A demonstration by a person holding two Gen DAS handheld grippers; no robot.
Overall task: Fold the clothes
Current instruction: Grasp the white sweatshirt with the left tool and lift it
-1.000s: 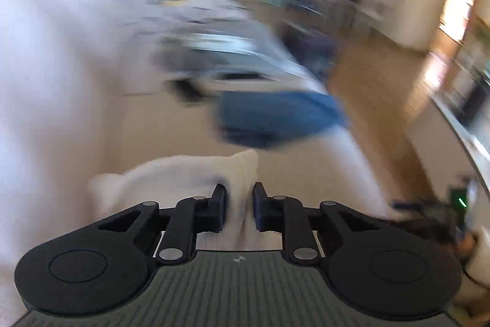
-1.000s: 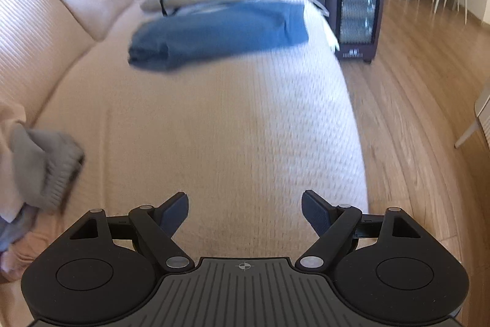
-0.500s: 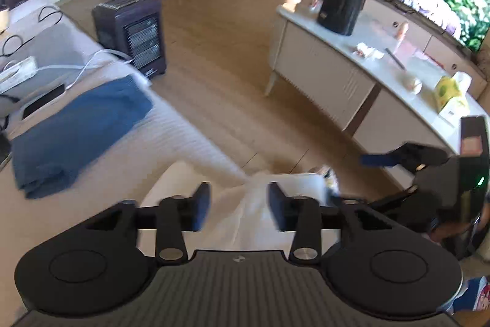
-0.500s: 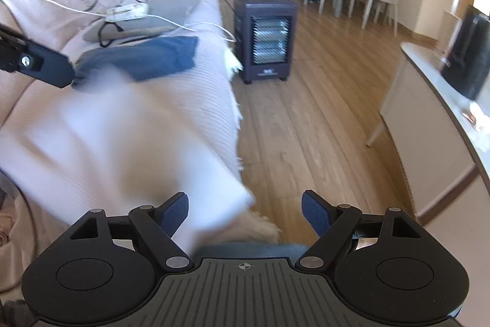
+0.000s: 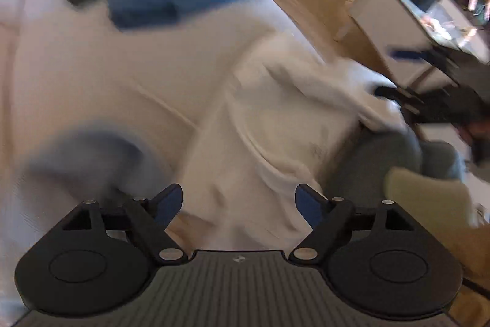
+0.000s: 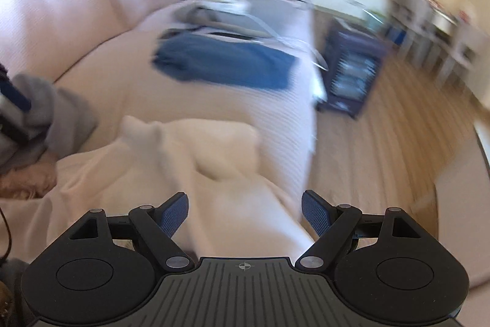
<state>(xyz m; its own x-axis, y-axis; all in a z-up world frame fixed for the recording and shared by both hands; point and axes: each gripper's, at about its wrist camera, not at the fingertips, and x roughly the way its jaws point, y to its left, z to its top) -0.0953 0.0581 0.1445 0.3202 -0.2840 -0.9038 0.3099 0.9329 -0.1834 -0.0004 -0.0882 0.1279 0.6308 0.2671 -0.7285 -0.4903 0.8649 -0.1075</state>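
Both wrist views above shared sofa (image 5: 76, 75).

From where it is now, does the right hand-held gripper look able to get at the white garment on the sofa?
Probably yes. The right hand-held gripper is open with its fingers spread over the white garment, which lies rumpled on the sofa just ahead. Nothing sits between them; the folded blue garment lies farther back.
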